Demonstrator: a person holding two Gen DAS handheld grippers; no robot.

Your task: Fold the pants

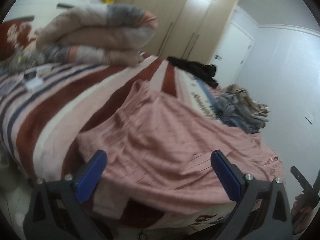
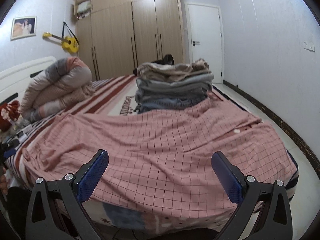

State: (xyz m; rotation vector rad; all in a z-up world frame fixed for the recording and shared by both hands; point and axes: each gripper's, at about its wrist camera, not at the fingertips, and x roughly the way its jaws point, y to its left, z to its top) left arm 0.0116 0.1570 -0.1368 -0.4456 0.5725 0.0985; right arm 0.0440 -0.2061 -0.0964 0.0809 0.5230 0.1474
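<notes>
Pink checked pants [image 2: 160, 140] lie spread and wrinkled across the near end of the striped bed [image 2: 112, 92]; in the left wrist view the same pants [image 1: 160, 140] drape over the bed's front edge. My left gripper [image 1: 160, 164] is open, its blue pads hovering just above the pants' near edge, holding nothing. Over the front hem my right gripper [image 2: 160, 166] also stands open and holds nothing. A hand [image 1: 300, 210] with the other gripper's handle shows at the lower right of the left wrist view.
A stack of folded clothes [image 2: 174, 86] sits behind the pants. A rolled quilt [image 2: 60, 86] lies at the left by the headboard, with small items [image 2: 18, 134] near it. A dark garment [image 1: 196, 68] lies further back. Wardrobe [image 2: 132, 30], door [image 2: 204, 40] and floor [image 2: 280, 124] are beyond.
</notes>
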